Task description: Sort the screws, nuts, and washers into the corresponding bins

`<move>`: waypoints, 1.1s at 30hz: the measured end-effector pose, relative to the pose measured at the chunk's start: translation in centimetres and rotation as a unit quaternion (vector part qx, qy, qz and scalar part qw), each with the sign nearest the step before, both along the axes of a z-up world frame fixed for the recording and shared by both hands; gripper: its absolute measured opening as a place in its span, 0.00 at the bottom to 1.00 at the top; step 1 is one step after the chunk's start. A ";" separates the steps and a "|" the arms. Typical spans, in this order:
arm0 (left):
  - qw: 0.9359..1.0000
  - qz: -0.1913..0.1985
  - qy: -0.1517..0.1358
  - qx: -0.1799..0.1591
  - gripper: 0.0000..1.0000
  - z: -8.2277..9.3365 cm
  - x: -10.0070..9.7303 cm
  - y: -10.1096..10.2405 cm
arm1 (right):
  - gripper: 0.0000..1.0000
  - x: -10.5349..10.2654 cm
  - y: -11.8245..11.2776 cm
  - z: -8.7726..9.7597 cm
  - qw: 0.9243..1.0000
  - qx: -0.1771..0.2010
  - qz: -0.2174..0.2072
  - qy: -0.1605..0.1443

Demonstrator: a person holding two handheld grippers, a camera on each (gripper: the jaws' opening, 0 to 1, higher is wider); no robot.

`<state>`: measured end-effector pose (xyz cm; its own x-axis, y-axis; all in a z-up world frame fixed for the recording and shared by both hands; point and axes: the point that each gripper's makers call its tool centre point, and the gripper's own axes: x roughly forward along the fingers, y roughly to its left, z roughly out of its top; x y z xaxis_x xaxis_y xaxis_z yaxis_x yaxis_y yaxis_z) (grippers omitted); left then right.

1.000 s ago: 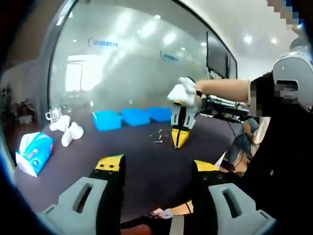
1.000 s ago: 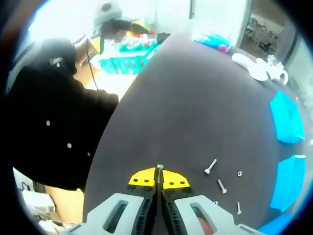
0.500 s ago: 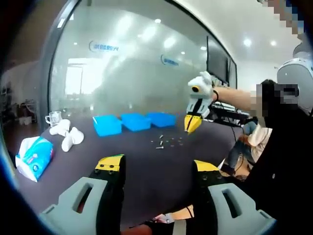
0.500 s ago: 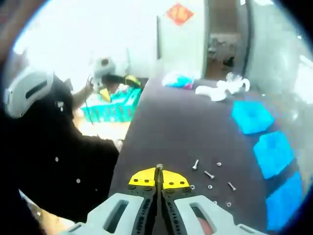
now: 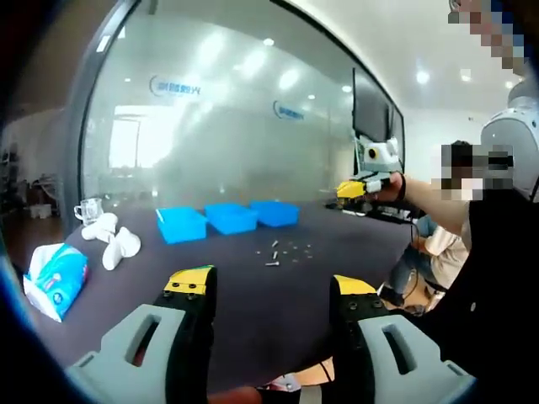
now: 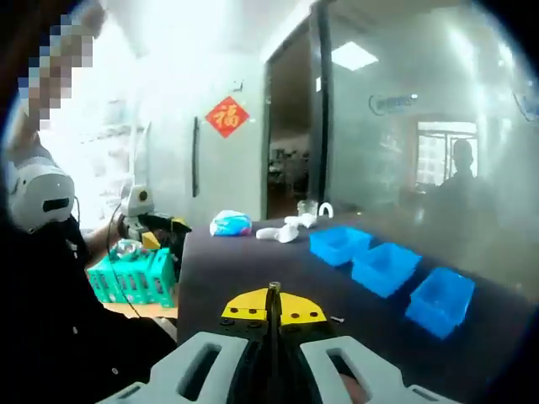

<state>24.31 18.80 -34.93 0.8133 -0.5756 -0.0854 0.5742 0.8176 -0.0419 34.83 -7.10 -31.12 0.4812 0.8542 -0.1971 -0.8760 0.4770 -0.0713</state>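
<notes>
Several loose screws, nuts and washers lie in a small scatter on the dark table. Three blue bins stand in a row behind them. My left gripper is open and empty, low over the table's near side. My right gripper is held high at the right, above the table. In the right gripper view its jaws are shut on a thin screw that stands up between the tips. The blue bins lie ahead to the right.
A tissue pack, white cups and a glass cup sit at the table's left end. A glass wall runs behind the bins. A person in black stands at the right. A teal basket stands beyond the table's edge.
My right gripper has lifted from the scatter of parts with the screw and swung up to level, well above the table. The left gripper has hardly moved.
</notes>
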 end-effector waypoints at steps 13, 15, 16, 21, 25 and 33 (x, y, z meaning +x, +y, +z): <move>1.000 0.000 -0.012 0.005 0.52 1.0 0.1 -0.5 | 0.00 0.3 -7.9 2.3 0.973 0.091 -0.199 -0.069; 1.000 0.000 -0.012 0.005 0.52 1.0 0.1 -0.6 | 0.00 0.6 -9.1 2.4 0.965 0.095 -0.231 -0.076; 1.000 0.000 -0.012 0.006 0.52 1.1 0.1 -0.6 | 0.00 0.8 -9.7 2.4 0.961 0.096 -0.247 -0.084; 1.000 0.003 -0.013 0.008 0.52 1.1 0.4 -0.8 | 0.00 1.4 -10.8 2.5 0.953 0.104 -0.272 -0.087; 1.000 0.004 -0.013 0.011 0.52 1.1 0.5 -0.9 | 0.00 2.5 -11.1 2.6 0.949 0.108 -0.284 -0.083; 1.000 0.008 -0.013 0.006 0.52 1.0 0.5 -0.7 | 0.00 5.9 -10.4 2.8 0.949 0.100 -0.288 -0.084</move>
